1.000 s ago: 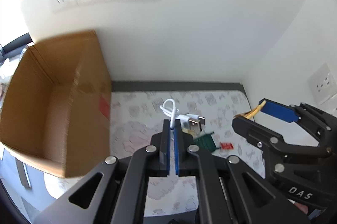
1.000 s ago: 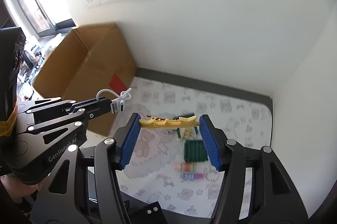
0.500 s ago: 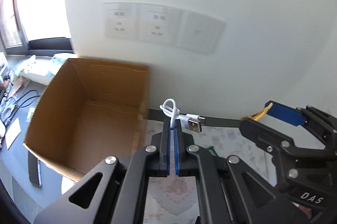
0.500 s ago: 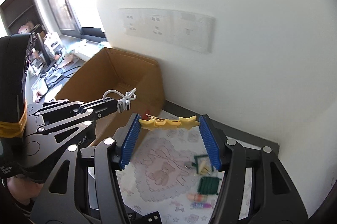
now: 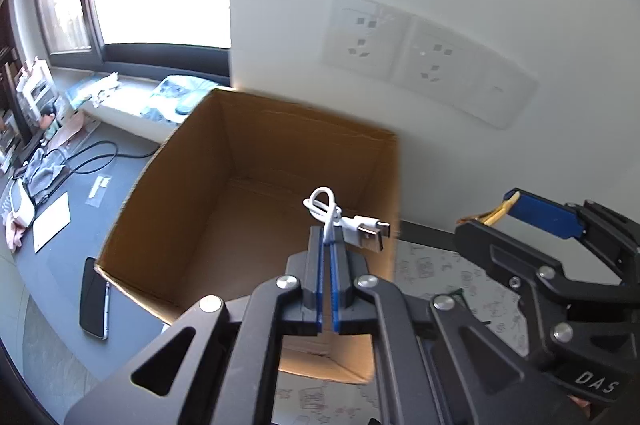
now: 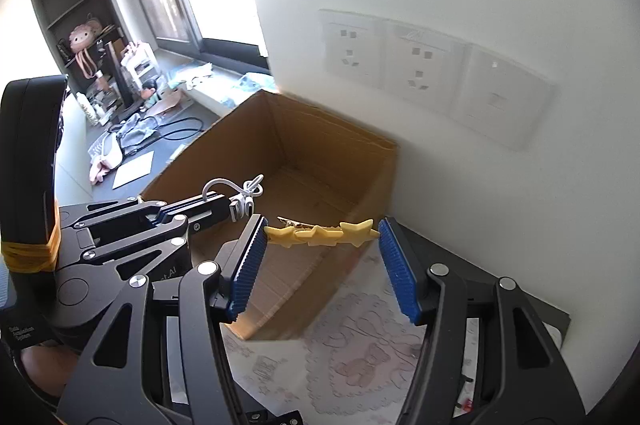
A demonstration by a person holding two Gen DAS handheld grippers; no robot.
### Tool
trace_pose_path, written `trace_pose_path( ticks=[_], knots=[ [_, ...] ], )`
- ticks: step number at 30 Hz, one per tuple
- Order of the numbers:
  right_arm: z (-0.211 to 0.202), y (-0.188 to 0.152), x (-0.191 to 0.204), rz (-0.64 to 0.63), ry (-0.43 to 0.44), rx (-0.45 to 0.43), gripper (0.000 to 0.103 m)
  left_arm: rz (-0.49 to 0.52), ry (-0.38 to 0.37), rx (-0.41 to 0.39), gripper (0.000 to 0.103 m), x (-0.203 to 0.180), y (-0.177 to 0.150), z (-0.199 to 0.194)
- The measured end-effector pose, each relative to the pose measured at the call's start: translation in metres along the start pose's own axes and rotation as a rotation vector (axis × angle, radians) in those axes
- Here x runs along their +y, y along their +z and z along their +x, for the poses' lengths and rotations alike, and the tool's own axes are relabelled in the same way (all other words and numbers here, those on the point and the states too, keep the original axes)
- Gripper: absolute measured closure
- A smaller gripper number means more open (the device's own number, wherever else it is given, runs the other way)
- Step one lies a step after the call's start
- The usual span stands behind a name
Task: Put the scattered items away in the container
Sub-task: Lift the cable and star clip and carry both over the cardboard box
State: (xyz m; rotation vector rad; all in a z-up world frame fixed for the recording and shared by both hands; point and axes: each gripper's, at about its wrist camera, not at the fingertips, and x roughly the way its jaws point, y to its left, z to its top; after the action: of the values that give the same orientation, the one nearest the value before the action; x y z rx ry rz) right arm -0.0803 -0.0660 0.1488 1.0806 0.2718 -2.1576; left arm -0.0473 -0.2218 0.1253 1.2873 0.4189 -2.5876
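An open brown cardboard box (image 5: 192,161) (image 6: 380,161) stands against the white wall, with nothing visible inside it. My left gripper (image 5: 327,237) (image 6: 224,203) is shut on a small coiled white USB cable (image 5: 346,219) (image 6: 246,191) and hangs over the box's right part. Beside it, my right gripper (image 6: 320,231) (image 5: 486,219) is shut on a yellow star-shaped hair clip (image 6: 322,233), pinched end to end between the blue pads. It hovers at the box's near right wall.
A patterned pink-and-white mat (image 6: 380,349) (image 5: 440,265) lies right of the box on a dark table. A phone (image 5: 94,299), papers, cables and clutter (image 5: 44,161) sit left of the box. Wall sockets (image 5: 420,57) are above it.
Both grippers swung left from over the mat to the box, carrying the cable and the star clip. The small items on the mat have left both views.
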Motion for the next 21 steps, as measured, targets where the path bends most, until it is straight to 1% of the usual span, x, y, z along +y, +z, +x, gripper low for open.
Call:
trace_pose_path(
  ticks=[7, 16, 21],
  knots=[
    [0.038, 0.012, 0.021, -0.003, 0.027, 0.039, 0.043, -0.023, 0.02, 0.041, 0.1, 0.033, 0.004, 0.019],
    [0.093, 0.017, 0.034, 0.007, 0.026, 0.123, 0.043, -0.05, 0.032, 0.111, 0.1, 0.062, 0.005, 0.054],
    [0.118, 0.018, 0.04, 0.005, 0.025, 0.162, 0.043, -0.069, 0.057, 0.162, 0.1, 0.079, 0.002, 0.075]
  ],
)
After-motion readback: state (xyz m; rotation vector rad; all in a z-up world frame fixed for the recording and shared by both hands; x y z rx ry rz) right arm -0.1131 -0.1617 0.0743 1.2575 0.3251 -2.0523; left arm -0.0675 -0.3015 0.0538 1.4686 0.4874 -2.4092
